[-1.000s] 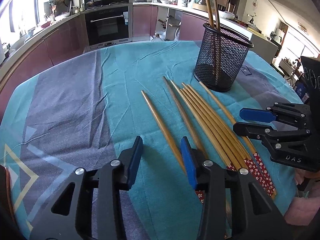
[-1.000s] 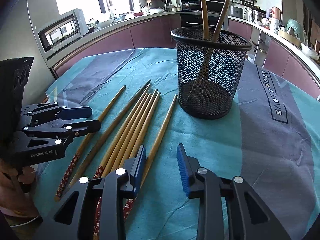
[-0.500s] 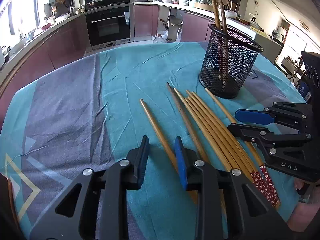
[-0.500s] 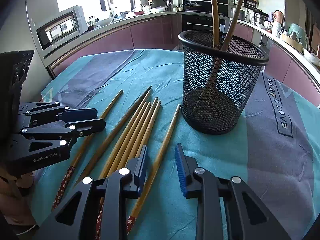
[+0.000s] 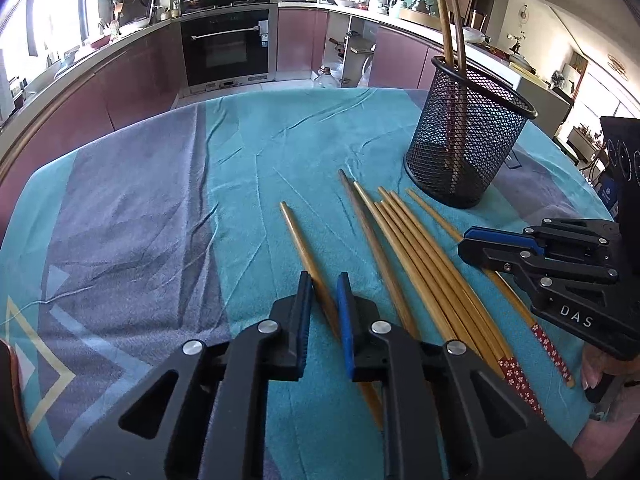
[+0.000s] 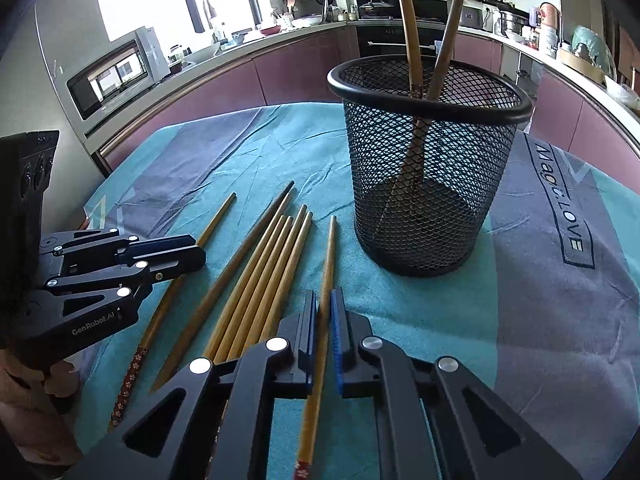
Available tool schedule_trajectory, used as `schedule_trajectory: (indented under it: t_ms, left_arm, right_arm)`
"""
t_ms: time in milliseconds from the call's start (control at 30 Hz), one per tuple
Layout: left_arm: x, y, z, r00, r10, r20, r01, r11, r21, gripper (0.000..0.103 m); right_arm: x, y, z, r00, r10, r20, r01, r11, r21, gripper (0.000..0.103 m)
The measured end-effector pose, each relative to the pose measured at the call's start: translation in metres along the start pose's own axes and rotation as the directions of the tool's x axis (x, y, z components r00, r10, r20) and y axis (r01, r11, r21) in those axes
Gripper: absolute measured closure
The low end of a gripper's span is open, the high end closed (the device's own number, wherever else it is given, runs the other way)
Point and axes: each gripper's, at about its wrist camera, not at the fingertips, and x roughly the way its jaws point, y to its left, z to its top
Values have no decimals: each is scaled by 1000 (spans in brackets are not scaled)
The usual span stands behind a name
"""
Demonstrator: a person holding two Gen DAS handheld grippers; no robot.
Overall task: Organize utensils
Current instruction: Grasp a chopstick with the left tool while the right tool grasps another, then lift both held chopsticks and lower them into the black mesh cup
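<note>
Several bamboo chopsticks lie side by side on the teal tablecloth, in front of a black mesh holder in which two chopsticks stand. My left gripper is closing on the leftmost chopstick, which runs slantwise between the blue pads and touches both. My right gripper is closing on the rightmost chopstick, pinched between its pads just short of the holder. Each gripper also shows in the other's view: right gripper, left gripper.
The tablecloth covers a round table, with bare cloth to the left of the chopsticks and to the right of the holder. Purple kitchen cabinets and an oven line the far wall. A hand holds the left gripper's handle.
Both pairs of jaws have narrowed from wide apart until each has one chopstick between its pads. Both grippers have edged slightly forward toward the holder.
</note>
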Motion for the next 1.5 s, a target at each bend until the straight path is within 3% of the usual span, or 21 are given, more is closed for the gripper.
schedule_trajectory:
  t_ms: [433,567,1000,1233,1500]
  left_arm:
    - [1,-3,-1,1000,2,1,-2,1000,8,91]
    - [0,-2,-3,1000,-14,2,14,1000,-8,96]
    - [-28,-4,1,995,-89,49,89,996,-7,96]
    - [-61,-5,10,978,-174,112,175,985,3,96]
    - [-108,-3,22,947,-251,199,253,967,15,96]
  right_arm:
    - [2,2,2,1000,-7,7,7,1000,-12,98]
    - [-5,-2,1,1000,8,25,-8,1000,0,98]
    - [-48,-4,1,986,105,127,-108,994,15,98]
    - [-78,-10,7,968,140,211,-149,988,29,98]
    - [-105,-15,14,942,154,300,-171,985,33,98]
